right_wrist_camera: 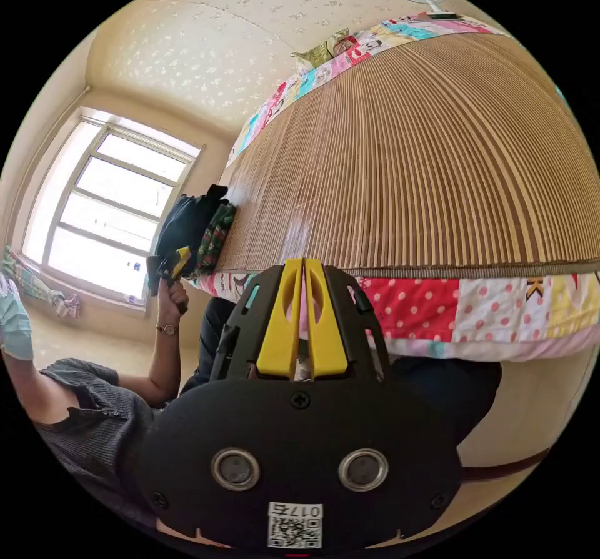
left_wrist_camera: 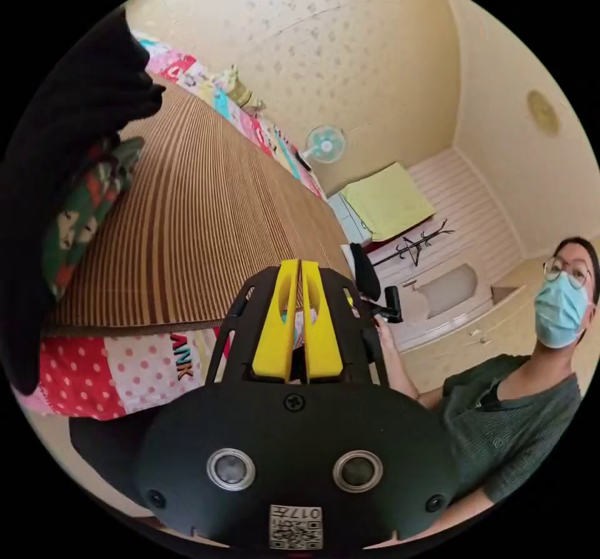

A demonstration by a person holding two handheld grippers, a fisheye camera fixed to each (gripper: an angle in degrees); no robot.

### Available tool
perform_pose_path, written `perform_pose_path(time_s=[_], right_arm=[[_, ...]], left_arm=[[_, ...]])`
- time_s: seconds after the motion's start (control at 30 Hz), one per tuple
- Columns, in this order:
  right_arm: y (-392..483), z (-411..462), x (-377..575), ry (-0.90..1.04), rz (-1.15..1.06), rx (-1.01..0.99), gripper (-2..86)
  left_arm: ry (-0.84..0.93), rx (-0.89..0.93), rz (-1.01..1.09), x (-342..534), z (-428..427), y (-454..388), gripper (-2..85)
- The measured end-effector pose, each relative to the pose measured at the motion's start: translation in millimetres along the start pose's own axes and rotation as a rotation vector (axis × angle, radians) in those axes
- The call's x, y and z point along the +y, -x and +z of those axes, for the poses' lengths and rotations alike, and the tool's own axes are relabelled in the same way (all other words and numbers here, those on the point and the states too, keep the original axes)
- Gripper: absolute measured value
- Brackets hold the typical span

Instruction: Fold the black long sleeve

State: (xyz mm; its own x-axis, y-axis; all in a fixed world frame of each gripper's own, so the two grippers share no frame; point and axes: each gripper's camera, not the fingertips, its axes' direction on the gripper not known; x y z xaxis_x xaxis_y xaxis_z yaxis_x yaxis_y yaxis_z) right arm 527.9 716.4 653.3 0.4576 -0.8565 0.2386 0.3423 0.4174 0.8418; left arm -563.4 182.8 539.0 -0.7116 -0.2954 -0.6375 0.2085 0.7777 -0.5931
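Black long sleeve (left_wrist_camera: 37,209) on mat (left_wrist_camera: 206,222), claws closed

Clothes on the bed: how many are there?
2. A black garment and a green patterned one beside it, piled at the striped mat's edge. More may be hidden underneath.

both hand-held grippers (left_wrist_camera: 299,265) (right_wrist_camera: 303,262) closed, empty.

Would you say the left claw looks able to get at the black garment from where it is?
Probably yes: the left claw, jaws together, sits right beside the black garment piled at the striped mat's edge, with nothing between.
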Motion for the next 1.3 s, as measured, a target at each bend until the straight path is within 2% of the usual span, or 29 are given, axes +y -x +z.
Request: perform_pose_path(time_s=[0.03,0.07,0.1,0.13,0.17,0.23,0.3,0.37,0.4,0.5,0.53,0.57,0.6,0.7,0.77,0.87,0.93,1.0,1.13,1.17,1.23,1.3], right_arm=[[-1.8,-8.1,8.3,0.007,0.022,-0.039,6.7],[-2.7,-12.2,12.0,0.006,0.033,-0.059,6.8],[-4.0,-19.7,18.0,0.000,0.045,-0.097,7.0],[-4.3,-24.7,21.2,0.010,0.045,-0.126,7.2],[-4.4,-26.0,21.6,0.024,0.046,-0.135,7.2],[-2.7,-30.1,19.9,0.081,0.049,-0.139,7.4],[0.9,-35.9,18.2,0.092,0.039,-0.157,7.4],[3.9,-43.5,17.5,0.086,0.032,-0.206,7.3],[4.4,-49.2,18.4,0.072,0.033,-0.245,7.2],[-2.7,-63.7,25.7,0.022,0.069,-0.366,6.7],[-7.8,-69.3,30.8,0.003,0.085,-0.434,6.4],[-10.3,-72.1,33.6,-0.006,0.091,-0.466,6.2],[-15.3,-77.7,39.3,-0.019,0.099,-0.519,5.9],[-29.7,-97.1,51.9,-0.083,0.137,-0.568,4.8],[-35.2,-108.9,56.0,-0.140,0.155,-0.559,4.0],[-35.1,-118.0,52.4,-0.175,0.155,-0.568,2.3],[-32.5,-122.6,51.7,-0.213,0.140,-0.573,0.4],[-35.5,-127.2,57.9,-0.264,0.155,-0.553,0.0],[-62.3,-132.1,81.8,-0.326,0.278,-0.413,0.2],[-65.7,-132.2,84.3,-0.326,0.287,-0.391,0.4],[-72.1,-131.2,90.0,-0.313,0.296,-0.302,1.4],[-69.9,-126.0,88.4,-0.291,0.283,-0.231,2.5]], left_arm=[[-0.020,-0.183,0.018,1.8,-30.7,-22.1,0.4],[-0.041,-0.450,0.011,-0.1,-59.0,-46.5,2.8],[-0.067,-0.589,-0.001,-2.0,-73.3,-58.2,3.9],[-0.150,-0.801,-0.011,-7.3,-102.0,-80.8,9.7],[-0.261,-0.929,-0.016,-13.6,-131.7,-99.1,13.0],[-0.356,-1.004,-0.026,-30.1,-168.4,-110.9,14.2],[-0.324,-0.982,-0.051,-55.4,-188.8,-103.0,14.3],[-0.153,-0.897,-0.105,-87.6,-182.0,-61.7,11.3],[-0.126,-0.868,-0.149,-91.7,-177.7,-46.0,10.1],[-0.287,-0.566,-0.355,-81.4,-199.8,0.8,5.6],[-0.354,-0.377,-0.395,-79.4,-213.5,7.3,4.7],[-0.426,-0.207,-0.360,-81.8,-220.5,1.4,4.2],[-0.453,-0.141,-0.329,-85.5,-220.9,-5.7,4.1],[-0.409,0.017,-0.023,-120.8,-188.8,-86.1,3.9],[-0.259,0.168,0.224,-125.8,-132.7,-162.2,3.9],[-0.082,0.375,0.411,-91.4,-53.7,-231.3,3.9],[0.024,0.424,0.431,-57.8,-4.7,-251.6,4.0],[0.143,0.368,0.406,-20.6,42.8,-256.1,4.0],[0.477,-0.077,0.203,66.0,143.0,-209.0,4.1],[0.580,-0.061,0.162,87.0,162.3,-191.3,4.1],[0.652,0.070,0.054,112.4,174.3,-167.4,4.1],[0.598,0.128,-0.019,125.4,163.6,-152.9,4.2]])
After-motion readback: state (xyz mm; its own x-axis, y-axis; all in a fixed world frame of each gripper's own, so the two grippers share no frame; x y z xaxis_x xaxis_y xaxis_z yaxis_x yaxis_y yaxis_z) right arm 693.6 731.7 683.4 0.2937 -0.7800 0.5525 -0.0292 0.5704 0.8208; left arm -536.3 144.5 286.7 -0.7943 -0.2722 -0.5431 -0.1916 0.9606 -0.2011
